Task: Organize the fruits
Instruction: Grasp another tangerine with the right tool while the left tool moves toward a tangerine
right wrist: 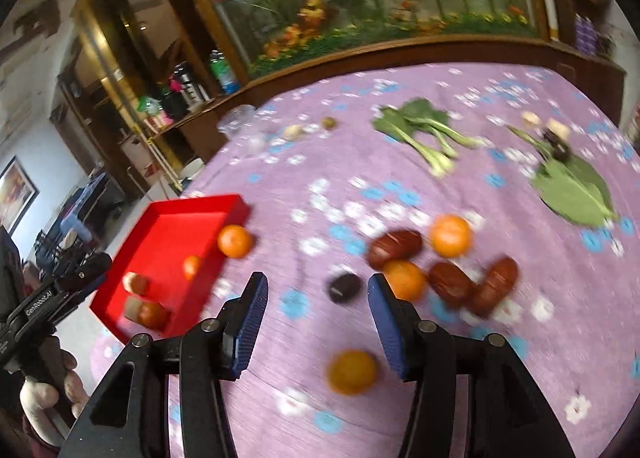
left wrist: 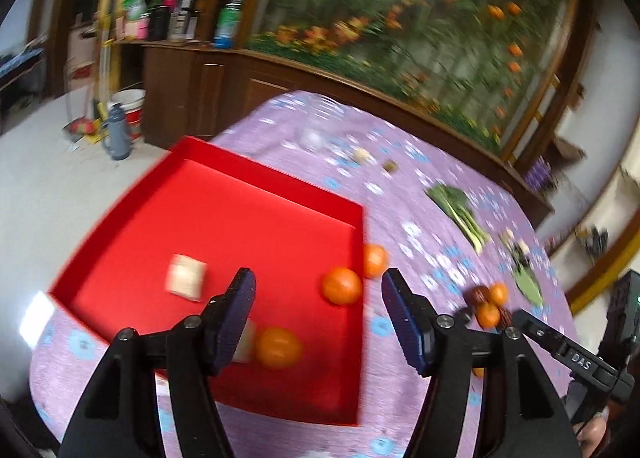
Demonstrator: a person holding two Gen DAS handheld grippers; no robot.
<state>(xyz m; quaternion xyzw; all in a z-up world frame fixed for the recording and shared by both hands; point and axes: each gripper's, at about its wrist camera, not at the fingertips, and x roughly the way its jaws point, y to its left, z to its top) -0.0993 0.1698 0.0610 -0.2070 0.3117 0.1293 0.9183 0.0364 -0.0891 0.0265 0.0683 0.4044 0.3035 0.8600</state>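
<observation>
A red tray [left wrist: 240,186] sits on the purple tablecloth and holds two oranges [left wrist: 342,285] and pale blocks [left wrist: 186,276]. My left gripper [left wrist: 318,294] is open and empty above the tray's near right part. Another orange [left wrist: 374,260] lies just outside the tray's right wall. In the right wrist view my right gripper [right wrist: 318,300] is open and empty over the cloth. An orange [right wrist: 352,372] lies between its fingers, low. More oranges [right wrist: 450,236] and several dark red fruits [right wrist: 394,248] lie ahead to the right. The tray [right wrist: 160,214] is at left.
Leafy greens [right wrist: 424,130] and a large leaf [right wrist: 576,194] lie farther back on the table [right wrist: 360,162], with small brownish items [right wrist: 330,122]. A dark small fruit [right wrist: 342,288] lies near the right gripper. A wooden cabinet and floral panel stand behind the table.
</observation>
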